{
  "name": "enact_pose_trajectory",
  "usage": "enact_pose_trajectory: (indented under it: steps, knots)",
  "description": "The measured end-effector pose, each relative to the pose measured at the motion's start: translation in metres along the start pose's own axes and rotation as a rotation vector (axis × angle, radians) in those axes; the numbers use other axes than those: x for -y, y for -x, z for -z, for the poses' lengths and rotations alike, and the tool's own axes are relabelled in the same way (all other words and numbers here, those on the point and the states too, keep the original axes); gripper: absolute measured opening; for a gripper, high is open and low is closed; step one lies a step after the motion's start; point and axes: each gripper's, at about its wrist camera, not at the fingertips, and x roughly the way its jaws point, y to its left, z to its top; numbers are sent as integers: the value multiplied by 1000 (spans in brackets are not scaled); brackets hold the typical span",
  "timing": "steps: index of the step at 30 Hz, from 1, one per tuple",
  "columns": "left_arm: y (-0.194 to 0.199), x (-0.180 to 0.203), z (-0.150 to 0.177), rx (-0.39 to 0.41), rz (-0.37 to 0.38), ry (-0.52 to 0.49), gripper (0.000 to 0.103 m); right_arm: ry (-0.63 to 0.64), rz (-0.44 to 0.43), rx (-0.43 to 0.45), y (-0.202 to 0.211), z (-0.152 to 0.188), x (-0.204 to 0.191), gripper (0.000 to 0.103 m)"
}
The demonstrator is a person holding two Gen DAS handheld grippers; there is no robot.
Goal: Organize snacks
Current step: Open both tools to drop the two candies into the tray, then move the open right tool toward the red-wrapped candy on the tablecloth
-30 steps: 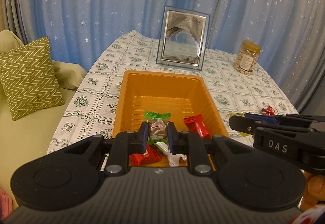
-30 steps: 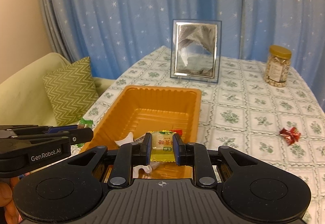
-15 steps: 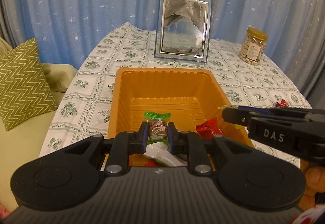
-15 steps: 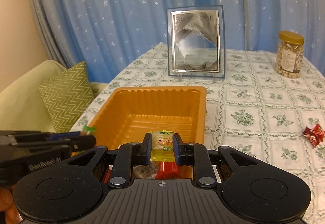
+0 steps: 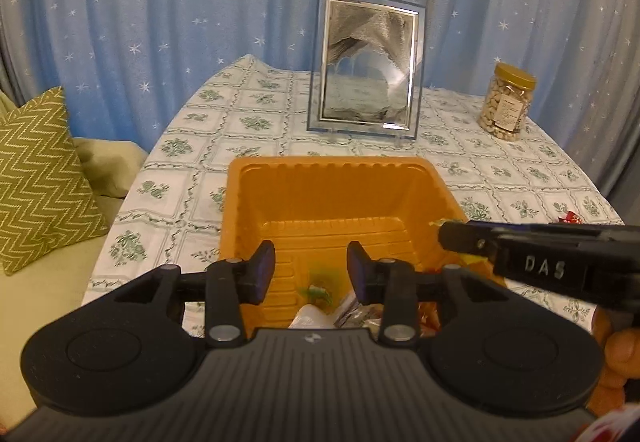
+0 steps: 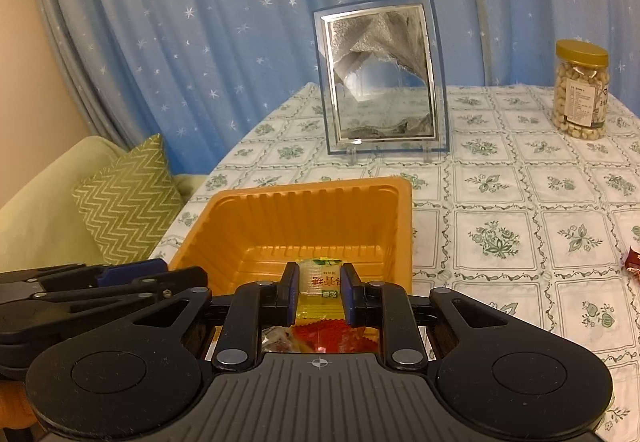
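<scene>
Two hand-held grippers hang over the near end of the orange tray (image 5: 332,197). The left hand-held gripper (image 5: 311,273) has its jaws opening, nothing pressed between them; a blurred green-wrapped candy (image 5: 318,288) shows just below the gap, above the tray floor. The right hand-held gripper (image 6: 319,292) is clenched on a yellow snack packet (image 6: 320,282) with a clear top, red characters and a small green label, too small to read. In the left wrist view the side of the right gripper bears the raised letters "DAS".

Inside the tray, at its near end, lie several wrapped snacks: red wrappers (image 6: 336,330), a silvery one (image 6: 276,340) and a white one (image 5: 308,320), partly hidden behind the gripper bodies. The far half of the tray is bare.

Well right of the tray, a red-wrapped candy (image 6: 632,262) lies on the floral tabletop (image 6: 500,201). Beyond the tray stands a glass-framed sand picture (image 6: 380,77), and farther right of it a clear jar of nuts (image 6: 580,89) with a gold lid and a paper label whose print cannot be read. Left of the tray, off the tabletop, a green zigzag cushion (image 6: 128,201) rests on a pale sofa (image 6: 44,213).
</scene>
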Motion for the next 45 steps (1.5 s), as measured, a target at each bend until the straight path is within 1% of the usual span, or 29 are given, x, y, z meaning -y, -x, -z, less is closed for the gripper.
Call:
enact_pose_trajectory:
  steps: [8,16,17,18,20,29,32,36,41,45]
  knots:
    - [9,-5,10,-2,-22,-2,35,8,-24,8,1,0,-7,22]
    - [10,-9,13,-8,-31,9,35,7,-77,50,1,1,-7,23]
    - [10,-9,14,-9,-33,10,35,0,-76,53,2,0,-6,27]
    - [10,-9,14,-9,-33,9,36,-6,-71,62,3,0,-4,42]
    - [11,-9,15,-10,-38,6,39,-20,-50,76,7,-1,-1,60]
    - [19,-3,16,-3,-32,14,41,-45,1,134,31,-3,13,60]
    - [24,4,16,0,-22,9,44,-42,48,152,43,-2,18,60]
    - [35,17,15,8,-2,2,45,-57,101,178,65,3,29,60]
    - [50,40,8,27,36,-16,46,-58,185,213,96,12,43,60]
    - [61,63,3,45,72,-36,50,-82,237,235,121,20,61,60]
